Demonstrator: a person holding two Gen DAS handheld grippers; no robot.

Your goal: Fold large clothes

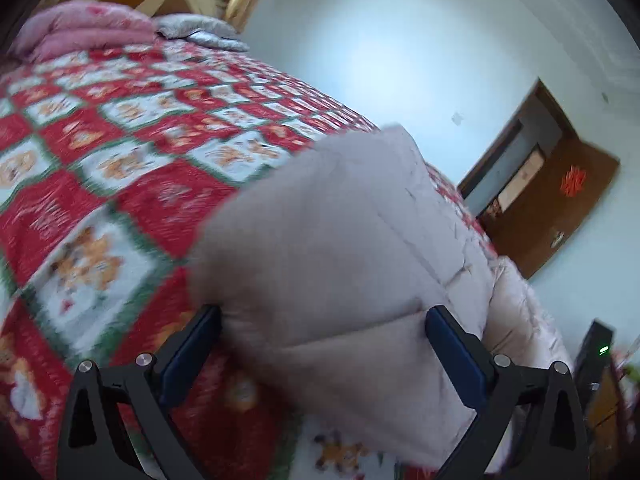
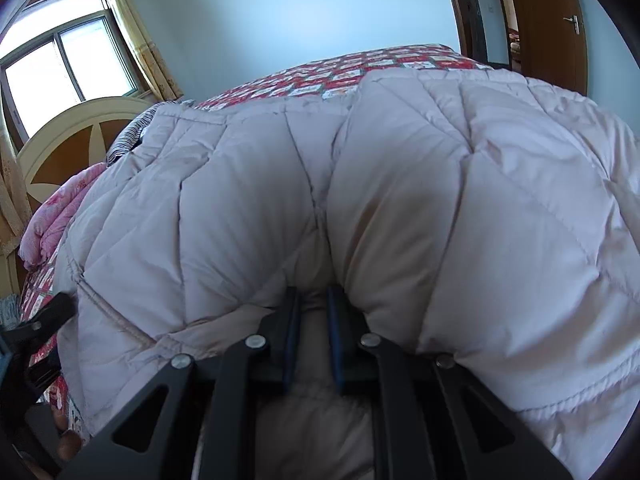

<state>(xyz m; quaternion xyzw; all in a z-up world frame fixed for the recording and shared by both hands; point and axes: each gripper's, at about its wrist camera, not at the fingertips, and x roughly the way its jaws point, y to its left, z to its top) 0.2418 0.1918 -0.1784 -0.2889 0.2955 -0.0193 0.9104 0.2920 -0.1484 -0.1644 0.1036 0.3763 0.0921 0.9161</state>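
Note:
A pale quilted padded coat (image 2: 400, 184) lies on the bed and fills most of the right wrist view. My right gripper (image 2: 313, 300) is shut on a bunched fold of the coat, its jaws close together with fabric pinched between them. In the left wrist view part of the coat (image 1: 332, 248) lies between the spread fingers of my left gripper (image 1: 322, 316), which is open; the blue pads (image 1: 456, 356) stand either side of the fabric without squeezing it. The view is motion-blurred. The left gripper's black frame (image 2: 44, 320) shows at the left edge of the right wrist view.
The bed has a red, white and green patterned quilt (image 1: 120, 152). A pink folded blanket (image 1: 80, 28) and a grey pillow (image 1: 200, 30) lie at the headboard (image 2: 64, 140). A window (image 2: 60, 64) and a brown door (image 2: 548, 24) are beyond.

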